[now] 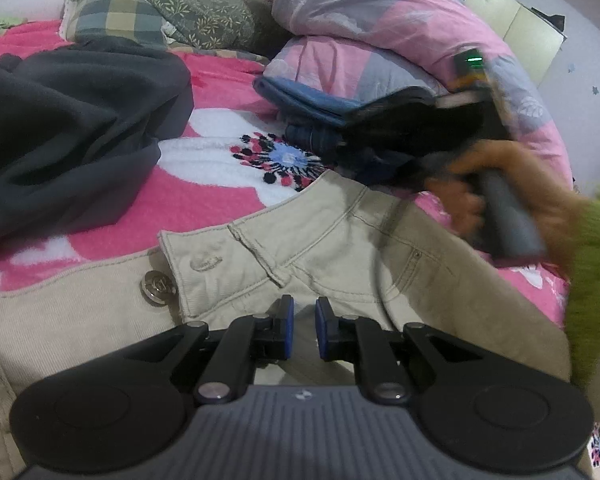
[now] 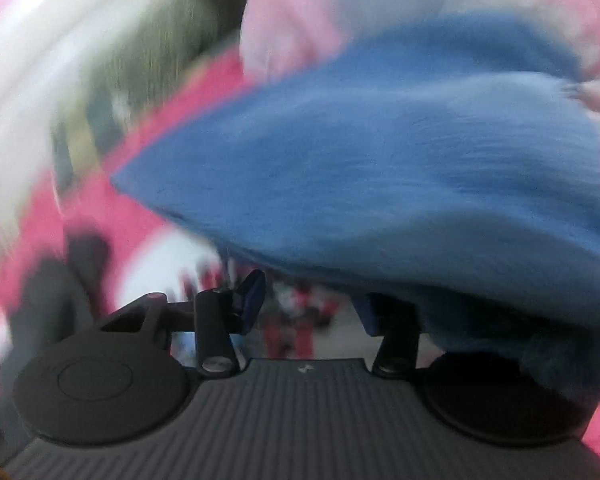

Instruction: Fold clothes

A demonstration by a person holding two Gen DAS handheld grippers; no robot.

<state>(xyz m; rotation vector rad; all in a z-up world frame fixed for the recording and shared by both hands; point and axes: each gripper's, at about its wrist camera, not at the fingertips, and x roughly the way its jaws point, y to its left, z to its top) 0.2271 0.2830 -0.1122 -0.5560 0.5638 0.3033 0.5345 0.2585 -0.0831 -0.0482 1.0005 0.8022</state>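
Beige trousers (image 1: 320, 240) lie waist-up on the pink flowered blanket (image 1: 204, 200), their metal button (image 1: 158, 286) to the left. My left gripper (image 1: 304, 320) sits low on them by the fly seam, its blue pads almost together and pinching the beige cloth. At the right, a hand (image 1: 480, 184) with a green sleeve holds my blurred right gripper (image 1: 352, 132) over a stack of folded blue clothes (image 1: 308, 104). In the right wrist view the right gripper (image 2: 312, 308) stands open with blanket showing in the gap. The blue folded garment (image 2: 380, 160) fills the picture and covers part of the right finger.
A dark grey garment (image 1: 68, 128) lies crumpled at the left. A bunched pink and grey quilt (image 1: 380, 20) rises behind the blue stack. A plaid pillow (image 1: 116, 16) and a leaf-patterned one (image 1: 204, 16) lie at the back.
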